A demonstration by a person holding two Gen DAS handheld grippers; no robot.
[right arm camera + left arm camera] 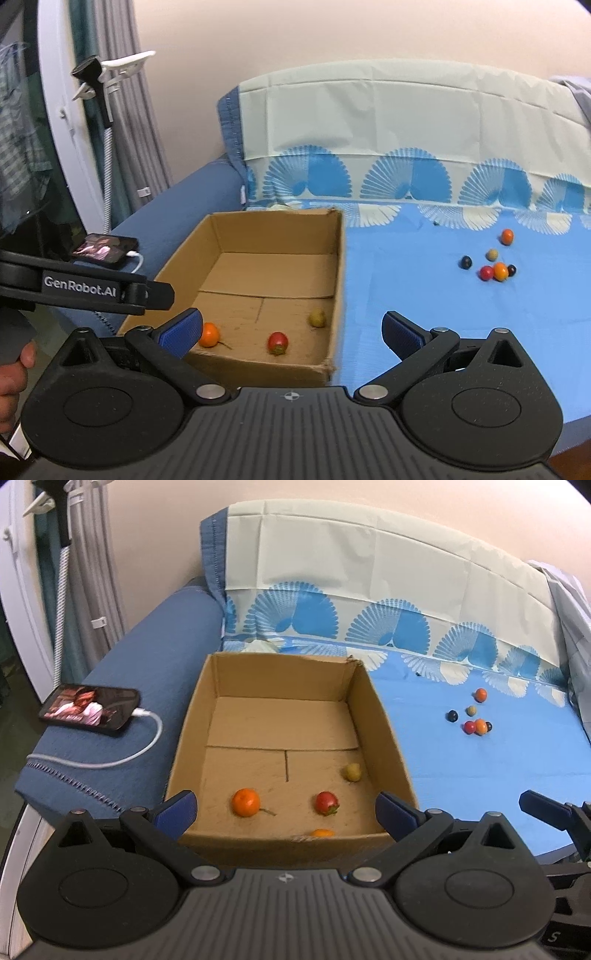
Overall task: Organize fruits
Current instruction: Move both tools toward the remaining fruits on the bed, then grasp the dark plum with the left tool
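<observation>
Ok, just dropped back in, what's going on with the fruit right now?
Nothing is being held. The left gripper and right gripper are both open and empty, near the cardboard box. Four small fruits lie in the box, including a red one; six more sit in a loose cluster on the blue sheet.

The cardboard box (284, 716) is showing matt brown paperboard, its floor scuffed and its cut rim ragged. The sheet (461, 771) is lying as a smooth blue covering with sharp fold creases, looking faintly shiny. The sofa arm (122, 686) is wearing a coarse, matt blue woven cloth with stitched edging. The phone (90, 709) is gleaming with a glossy screen, and its white cable (147, 744) is looking smooth. The left hand-held gripper (286, 805) is showing matt, finely textured black plastic, ribbed blue pads and brushed metal pivot pins. The loose fruits (493, 264) are shining smoothly.
</observation>
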